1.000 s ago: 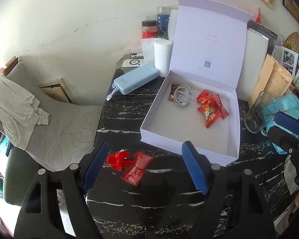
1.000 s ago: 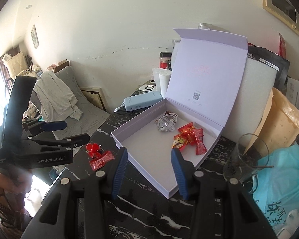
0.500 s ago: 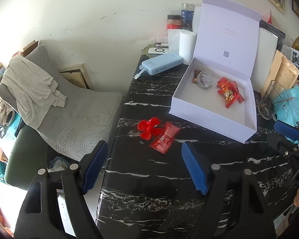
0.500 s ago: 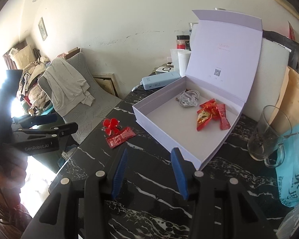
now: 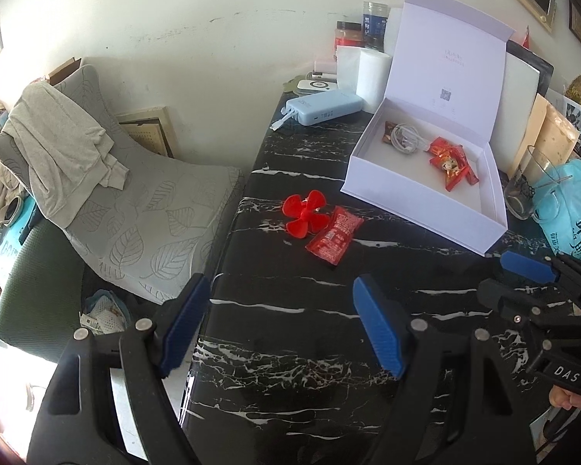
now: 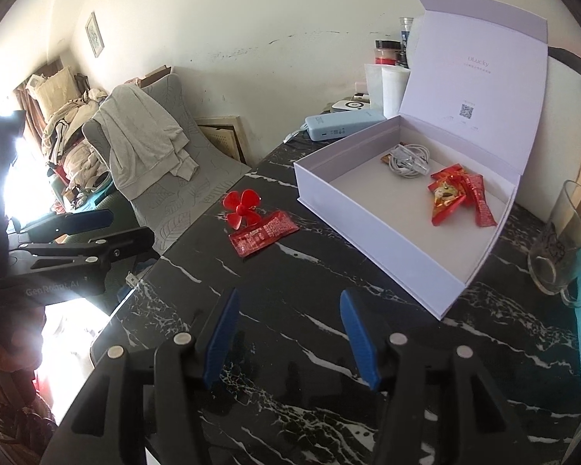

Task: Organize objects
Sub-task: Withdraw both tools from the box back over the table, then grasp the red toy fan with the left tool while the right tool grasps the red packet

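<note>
An open white box point(image 5: 372, 201) point(image 6: 372, 228) stands on the black marble table point(image 5: 290, 341) point(image 6: 298, 271), lid upright. Inside lie a white cable point(image 5: 404, 137) point(image 6: 408, 159) and red snack packets point(image 5: 451, 162) point(image 6: 459, 197). A red fan propeller point(image 5: 304, 213) point(image 6: 242, 203) and a red packet point(image 5: 335, 234) point(image 6: 263, 232) lie on the table left of the box. My left gripper point(image 5: 281, 323) is open and empty, near the table's left edge. My right gripper point(image 6: 288, 339) is open and empty, above the table's near part.
A blue power bank point(image 5: 323, 106) point(image 6: 342, 124), paper rolls point(image 5: 372, 73) and jars stand at the back. A glass mug point(image 5: 526, 186) point(image 6: 565, 240) and a teal bag point(image 5: 573, 201) are right of the box. A grey chair with a cloth point(image 5: 69, 147) stands left of the table.
Both grippers have pulled back and away from the box, so the table and objects look smaller and farther. The left view has swung left. Nothing on the table moved.
</note>
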Demonstrator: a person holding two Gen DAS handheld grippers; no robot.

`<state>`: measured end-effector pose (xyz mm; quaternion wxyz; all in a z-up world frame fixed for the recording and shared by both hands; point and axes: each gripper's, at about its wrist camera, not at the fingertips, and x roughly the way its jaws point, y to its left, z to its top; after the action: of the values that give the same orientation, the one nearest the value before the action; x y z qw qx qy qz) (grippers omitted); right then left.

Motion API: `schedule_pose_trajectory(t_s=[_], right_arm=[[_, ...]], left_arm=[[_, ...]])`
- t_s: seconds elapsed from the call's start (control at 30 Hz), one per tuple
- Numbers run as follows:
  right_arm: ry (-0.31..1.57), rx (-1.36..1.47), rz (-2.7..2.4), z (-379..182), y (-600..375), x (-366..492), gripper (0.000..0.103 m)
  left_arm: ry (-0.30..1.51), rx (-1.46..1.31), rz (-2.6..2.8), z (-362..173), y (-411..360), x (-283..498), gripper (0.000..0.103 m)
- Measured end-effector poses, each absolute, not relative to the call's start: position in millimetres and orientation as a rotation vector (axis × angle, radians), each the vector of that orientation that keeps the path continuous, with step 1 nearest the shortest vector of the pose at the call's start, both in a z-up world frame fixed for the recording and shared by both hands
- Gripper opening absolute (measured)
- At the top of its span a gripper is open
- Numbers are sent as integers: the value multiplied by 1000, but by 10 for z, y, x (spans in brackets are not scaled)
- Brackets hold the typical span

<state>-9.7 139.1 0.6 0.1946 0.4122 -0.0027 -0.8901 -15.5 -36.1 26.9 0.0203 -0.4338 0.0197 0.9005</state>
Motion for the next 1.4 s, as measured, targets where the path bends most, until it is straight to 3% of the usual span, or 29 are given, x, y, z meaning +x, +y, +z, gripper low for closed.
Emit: schedule_pose_trajectory(t_s=[1.2, 1.4], right_arm=[[6, 1371, -2428, -689, 520, -1293, 55], [160, 1335, -2496, -734, 329, -1275, 58]], left_arm=[[76, -1405, 2641, -295, -730, -1359, 76], [-1, -1388, 2561, -297, -757, -1433, 76]])
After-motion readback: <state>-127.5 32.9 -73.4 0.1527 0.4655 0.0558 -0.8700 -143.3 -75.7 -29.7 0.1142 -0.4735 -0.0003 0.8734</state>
